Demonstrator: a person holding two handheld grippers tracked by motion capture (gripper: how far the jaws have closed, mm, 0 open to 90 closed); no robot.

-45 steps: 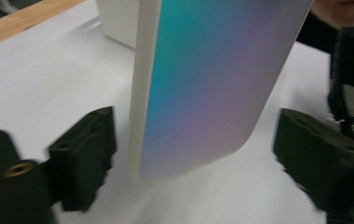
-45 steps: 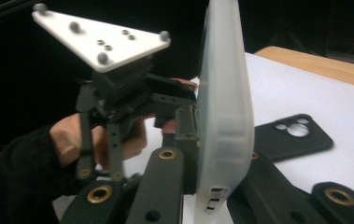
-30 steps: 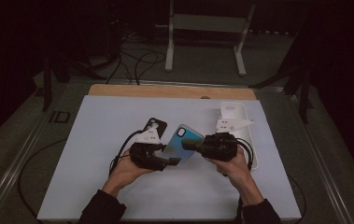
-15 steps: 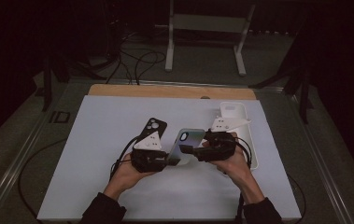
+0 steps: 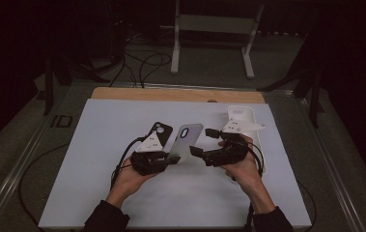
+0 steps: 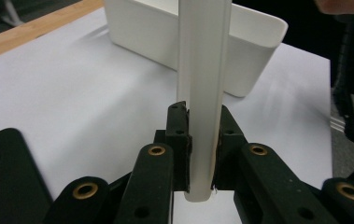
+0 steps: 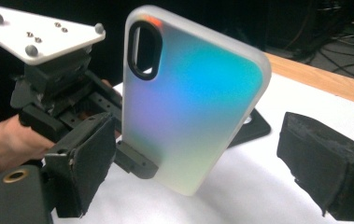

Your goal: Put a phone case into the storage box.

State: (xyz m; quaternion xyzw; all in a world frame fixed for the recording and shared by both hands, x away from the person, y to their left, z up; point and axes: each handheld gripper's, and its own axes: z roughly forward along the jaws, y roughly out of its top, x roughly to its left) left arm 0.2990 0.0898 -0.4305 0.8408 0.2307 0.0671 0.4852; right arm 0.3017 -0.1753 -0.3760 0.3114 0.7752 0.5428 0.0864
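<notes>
The left gripper [image 6: 198, 140] has its jaws clamped on the bottom edge of the iridescent phone case [image 6: 204, 84], pads pressing its two faces, so the case stands upright off the table with its long axis running up and away from the fingers and its camera cut-out at the top. The right gripper [image 7: 198, 158] has just been opening; its jaws now stand wide, one pad on each side of the case [image 7: 191, 100] and neither touching it, so the case sits between them but is carried by the left gripper alone. Any next move therefore turns on the left hand, which is the one in contact; the right hand is close beside it and free. Further out, a black phone case [image 5: 158, 131] lies flat on the white table mat [image 5: 98, 145] behind the left gripper, and a white tray [image 5: 243, 116] lies behind the right gripper. Count: two grippers, two phone cases, one tray
</notes>
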